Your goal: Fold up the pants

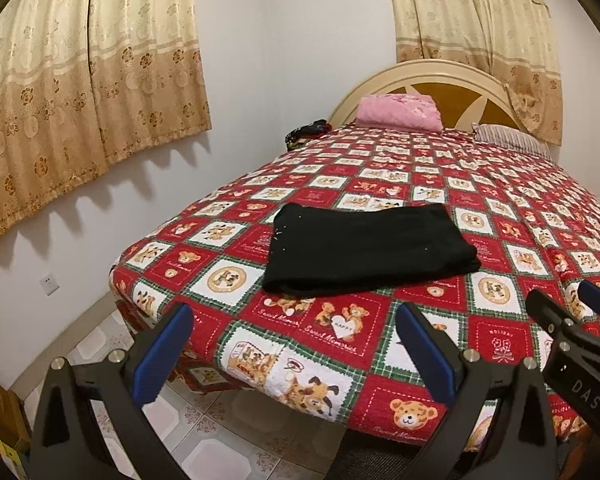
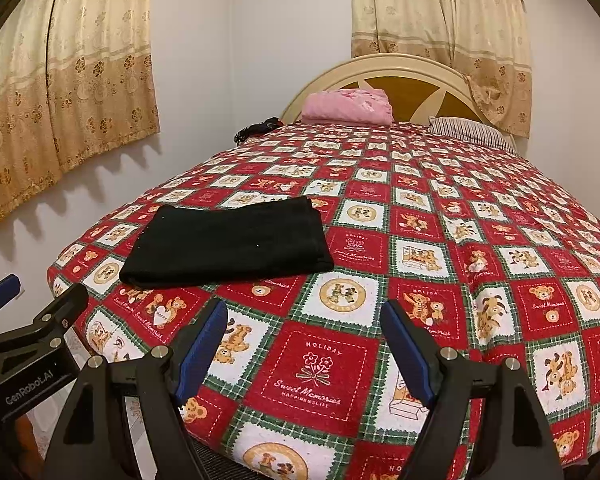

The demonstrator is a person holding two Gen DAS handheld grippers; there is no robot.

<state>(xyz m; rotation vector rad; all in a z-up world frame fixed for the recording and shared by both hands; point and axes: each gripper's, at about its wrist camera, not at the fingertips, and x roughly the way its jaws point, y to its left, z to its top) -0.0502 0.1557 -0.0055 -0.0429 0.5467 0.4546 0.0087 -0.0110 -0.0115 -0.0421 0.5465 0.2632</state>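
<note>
Black pants (image 1: 364, 248) lie folded into a flat rectangle on the red teddy-bear bedspread (image 1: 440, 200), near the bed's foot on its left half. The right wrist view has the same pants (image 2: 228, 244) left of centre. My left gripper (image 1: 294, 316) hovers over the bed's near edge, short of the pants, jaws wide apart with nothing between them. My right gripper (image 2: 304, 312) hangs beside it to the right, also open and empty, above bare bedspread (image 2: 420, 220). Each gripper shows at the edge of the other's view.
A pink folded blanket (image 1: 400, 112) and a striped pillow (image 1: 508, 140) lie at the headboard (image 1: 440, 80). A dark bundle (image 1: 306, 132) sits at the bed's far left corner. Curtains hang on both walls. Tiled floor (image 1: 100, 348) runs along the bed's left side.
</note>
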